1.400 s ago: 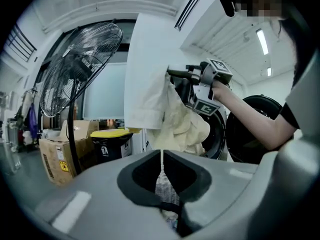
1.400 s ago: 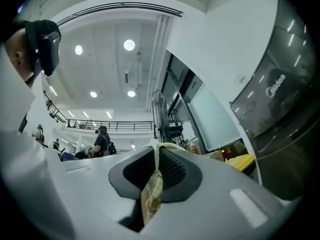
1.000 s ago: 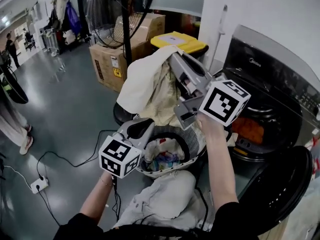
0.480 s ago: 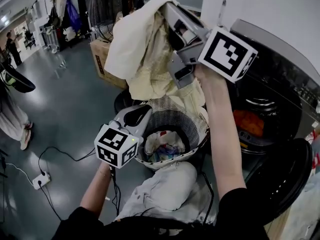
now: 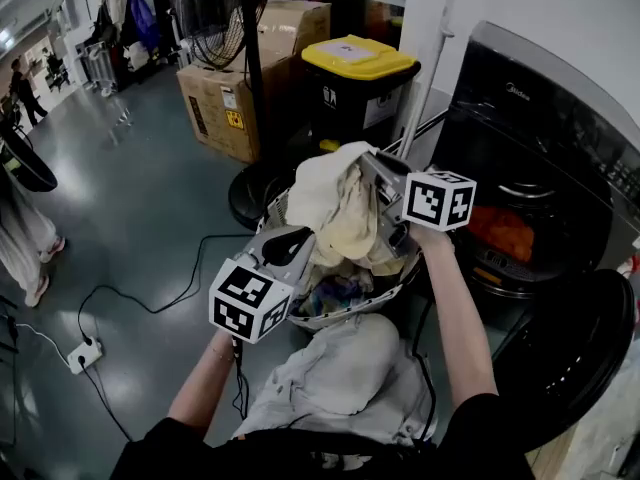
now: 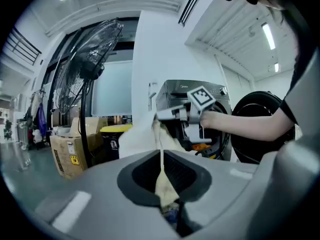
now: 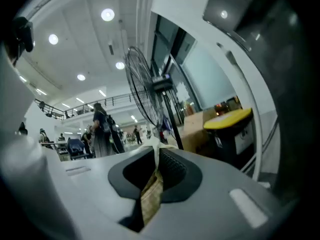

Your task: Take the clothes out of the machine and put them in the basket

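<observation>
**A:** Cloth (image 5: 335, 196) first: where does it lie from the tongs?

**B:** Below and between them. The right tongs (image 5: 372, 171) are clenched on its top fold, and the cream bulk droops from them over the far rim of the basket (image 5: 318, 322). The left tongs (image 5: 303, 240) sit at the basket's near-left rim, and their own view shows a thin strip of the same cloth nipped between the jaws.

**A:** So both hold it?

**B:** Both. Its long axis runs from the right tongs down toward the left, across the basket's mouth.

**A:** Which hand decides the drop?

**B:** The right, I'd judge. It carries the weight, and the mouth is directly under it. Part of the cloth may be resting on the clothes below, but the folds hide that.

**A:** And the machine?

**B:** The washing machine (image 5: 540, 138) stands to the right, door open, with an orange garment (image 5: 500, 233) in the drum.
</observation>
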